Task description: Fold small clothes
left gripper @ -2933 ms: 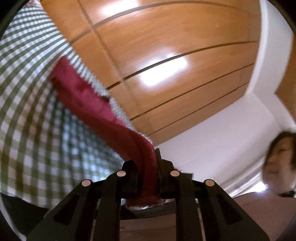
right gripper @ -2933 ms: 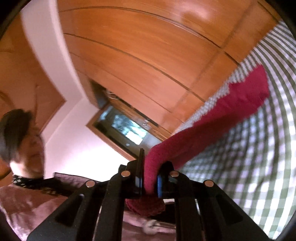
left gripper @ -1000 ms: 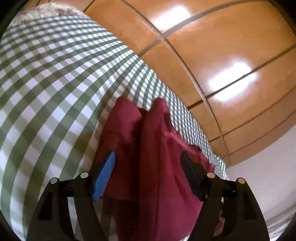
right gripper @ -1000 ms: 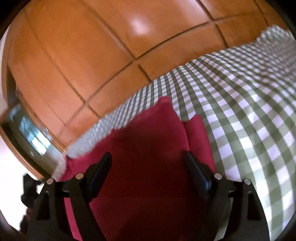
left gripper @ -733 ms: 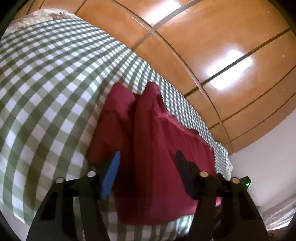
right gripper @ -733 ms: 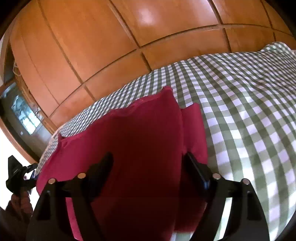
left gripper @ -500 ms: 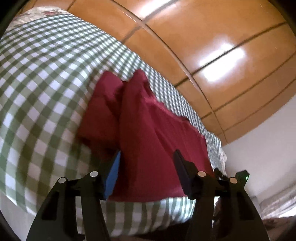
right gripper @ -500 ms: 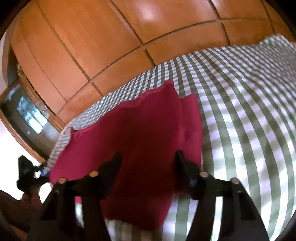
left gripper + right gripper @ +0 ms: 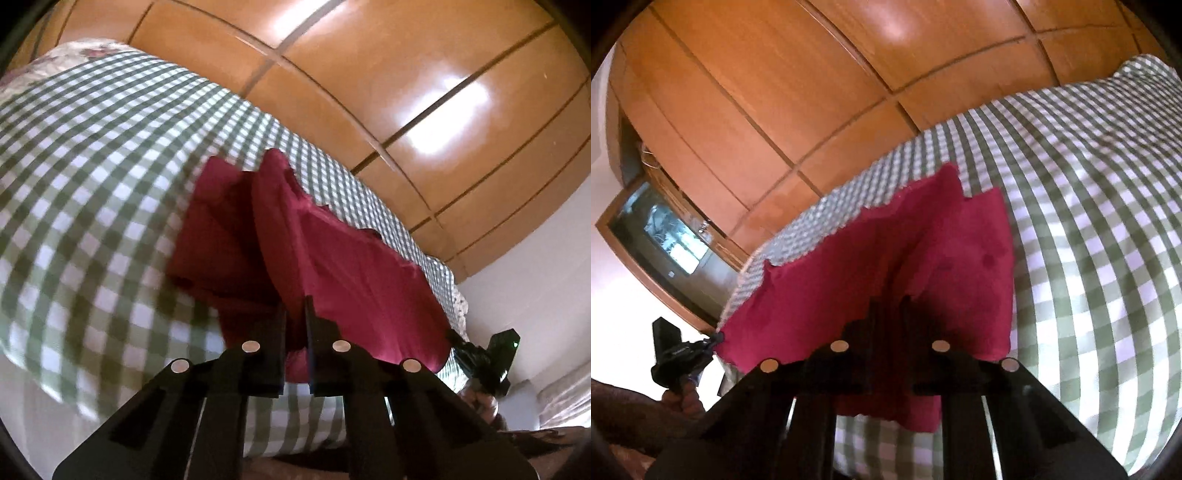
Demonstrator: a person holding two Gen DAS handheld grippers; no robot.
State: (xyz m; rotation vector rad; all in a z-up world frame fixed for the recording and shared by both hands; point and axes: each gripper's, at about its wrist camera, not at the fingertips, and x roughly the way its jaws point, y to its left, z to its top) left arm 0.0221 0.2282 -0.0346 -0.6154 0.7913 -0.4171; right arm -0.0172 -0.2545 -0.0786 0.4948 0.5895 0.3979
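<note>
The red garment (image 9: 332, 258) lies on the green-checked bedsheet (image 9: 92, 166), near the bed's front edge. Its long axis runs across the bed, from one gripper to the other, parallel to the wooden wardrobe (image 9: 369, 92) behind. The left gripper (image 9: 295, 332) is pressed together, pinching the garment's near edge at one end. The right gripper (image 9: 890, 317) is likewise pressed together on the near edge at the opposite end. One end section is folded over.
</note>
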